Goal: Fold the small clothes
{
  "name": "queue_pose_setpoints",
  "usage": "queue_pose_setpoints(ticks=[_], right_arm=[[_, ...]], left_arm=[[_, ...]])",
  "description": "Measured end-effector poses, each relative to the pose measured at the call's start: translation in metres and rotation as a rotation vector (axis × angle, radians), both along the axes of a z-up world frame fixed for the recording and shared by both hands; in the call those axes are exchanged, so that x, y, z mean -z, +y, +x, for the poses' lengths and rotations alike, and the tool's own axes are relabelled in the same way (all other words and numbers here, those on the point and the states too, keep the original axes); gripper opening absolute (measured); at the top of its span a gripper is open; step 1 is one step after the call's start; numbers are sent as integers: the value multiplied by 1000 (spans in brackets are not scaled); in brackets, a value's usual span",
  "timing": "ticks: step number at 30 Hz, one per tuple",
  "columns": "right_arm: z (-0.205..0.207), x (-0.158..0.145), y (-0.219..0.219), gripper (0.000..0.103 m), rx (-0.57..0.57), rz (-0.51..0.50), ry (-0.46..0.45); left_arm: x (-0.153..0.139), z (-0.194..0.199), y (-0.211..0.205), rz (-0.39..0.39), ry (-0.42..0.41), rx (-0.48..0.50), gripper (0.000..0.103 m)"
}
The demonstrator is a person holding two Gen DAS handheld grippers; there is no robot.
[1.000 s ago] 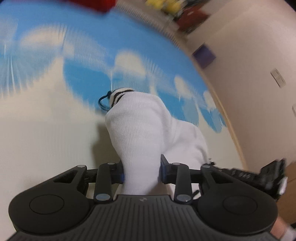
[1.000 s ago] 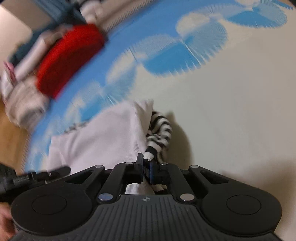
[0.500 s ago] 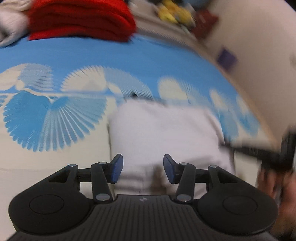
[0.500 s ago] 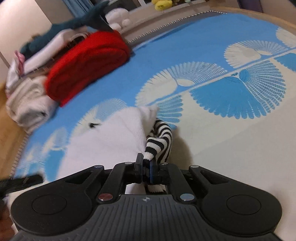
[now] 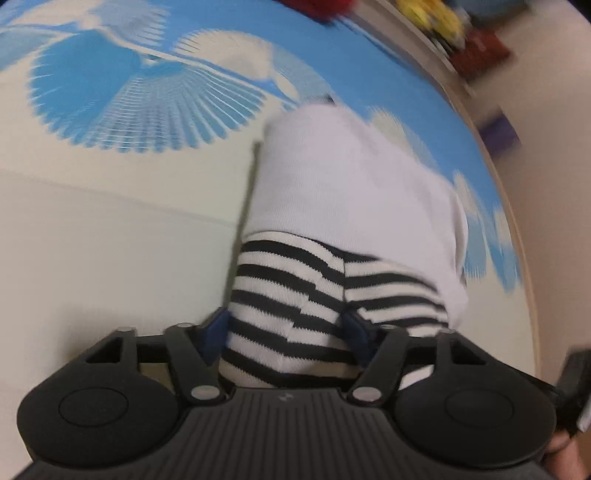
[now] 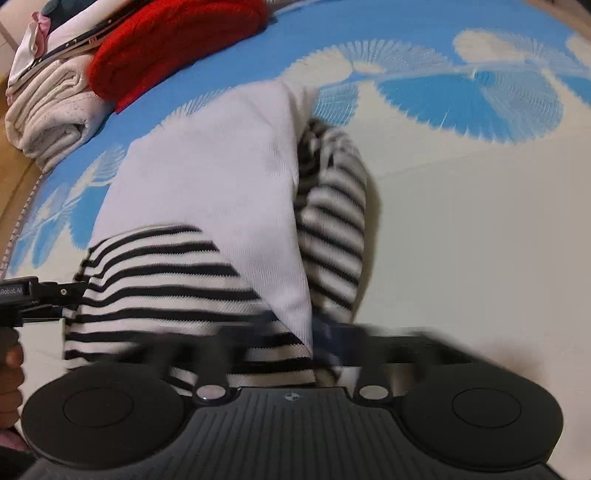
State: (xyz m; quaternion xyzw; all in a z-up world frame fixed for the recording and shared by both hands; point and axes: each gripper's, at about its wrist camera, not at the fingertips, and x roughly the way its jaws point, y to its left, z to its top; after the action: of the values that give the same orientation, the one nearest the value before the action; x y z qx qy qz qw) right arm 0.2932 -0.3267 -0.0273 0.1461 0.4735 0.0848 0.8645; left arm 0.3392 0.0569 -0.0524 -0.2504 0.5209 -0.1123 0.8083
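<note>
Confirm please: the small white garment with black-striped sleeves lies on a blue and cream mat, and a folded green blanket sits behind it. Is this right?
Not quite. The blanket behind the garment is red, not green; the right wrist view shows it clearly. The rest holds: the garment is white with black-striped sleeves and lies on the blue and cream mat.

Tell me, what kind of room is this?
Probably a room at home, maybe a bedroom or playroom. A blue and cream mat covers the floor, folded laundry, including a red knit and towel, is stacked at its edge, and yellow toys sit beyond.
</note>
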Motion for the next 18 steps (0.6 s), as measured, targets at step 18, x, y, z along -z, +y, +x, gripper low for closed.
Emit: queue_pose_setpoints(ticks=[18], right_arm=[[-37, -52, -9, 21, 65, -173, -73]], left_arm=[[-86, -58, -44, 519, -320, 161, 85]])
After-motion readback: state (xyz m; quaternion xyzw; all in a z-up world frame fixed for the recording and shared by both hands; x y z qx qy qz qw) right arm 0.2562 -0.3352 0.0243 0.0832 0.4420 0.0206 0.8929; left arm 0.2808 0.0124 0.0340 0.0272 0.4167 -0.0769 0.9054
